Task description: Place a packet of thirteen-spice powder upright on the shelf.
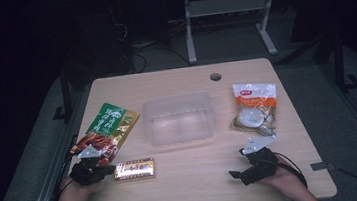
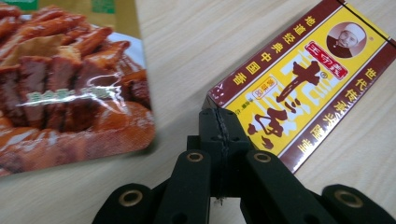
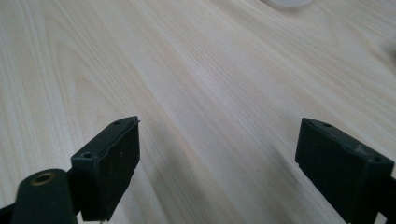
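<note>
A flat red and yellow box [image 1: 134, 169] with printed characters lies at the front left of the table. My left gripper [image 1: 109, 170] rests right at the box's left end. In the left gripper view its jaws are pressed together with nothing between them, and their tips [image 2: 218, 116] meet the corner of the box [image 2: 308, 88]. At the front right, my right gripper [image 1: 235, 175] is low over the table and points left. Its two jaws stand wide apart over bare wood [image 3: 217, 149].
A clear plastic container [image 1: 181, 118] sits open in the middle of the wooden table [image 1: 179, 80]. A green and red snack packet [image 1: 107, 130] lies left of it, close to my left gripper. A white and orange packet [image 1: 255, 107] lies at the right.
</note>
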Demonstrator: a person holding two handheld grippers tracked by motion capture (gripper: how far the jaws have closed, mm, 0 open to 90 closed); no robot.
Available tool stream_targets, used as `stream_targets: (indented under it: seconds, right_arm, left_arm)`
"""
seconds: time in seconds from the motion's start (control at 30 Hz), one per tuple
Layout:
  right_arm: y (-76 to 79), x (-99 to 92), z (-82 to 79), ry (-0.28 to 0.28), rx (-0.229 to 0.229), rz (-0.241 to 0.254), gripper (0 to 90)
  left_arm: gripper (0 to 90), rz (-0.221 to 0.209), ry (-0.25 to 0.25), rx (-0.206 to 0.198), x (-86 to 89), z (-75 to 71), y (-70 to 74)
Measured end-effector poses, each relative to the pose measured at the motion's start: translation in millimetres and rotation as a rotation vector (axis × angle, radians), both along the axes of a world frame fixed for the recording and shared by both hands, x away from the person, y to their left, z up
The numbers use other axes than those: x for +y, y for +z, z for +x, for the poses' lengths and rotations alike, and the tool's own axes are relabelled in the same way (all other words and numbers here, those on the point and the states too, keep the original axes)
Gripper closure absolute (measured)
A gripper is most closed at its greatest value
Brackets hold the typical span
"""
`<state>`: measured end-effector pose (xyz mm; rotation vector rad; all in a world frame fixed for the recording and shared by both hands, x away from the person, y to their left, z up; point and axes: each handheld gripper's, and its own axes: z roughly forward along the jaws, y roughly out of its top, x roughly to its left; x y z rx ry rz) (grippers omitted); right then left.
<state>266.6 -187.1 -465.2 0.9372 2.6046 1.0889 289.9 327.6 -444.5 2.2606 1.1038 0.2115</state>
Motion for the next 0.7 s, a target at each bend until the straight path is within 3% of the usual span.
stream_targets:
  seconds: [0.3, 0.7]
  right_arm:
    - [0.1, -0.1, 0.1, -0.002, -0.001, 0.002, 13.4]
    - [1.0, 0.9, -0.5, 0.012, -0.005, 0.013, 13.3]
  left_arm:
    - [90.0, -0.023, -0.071, 0.027, -22.8, -3.2, -2.3]
    - [89.9, -0.054, -0.197, 0.045, -69.8, -4.3, -4.5]
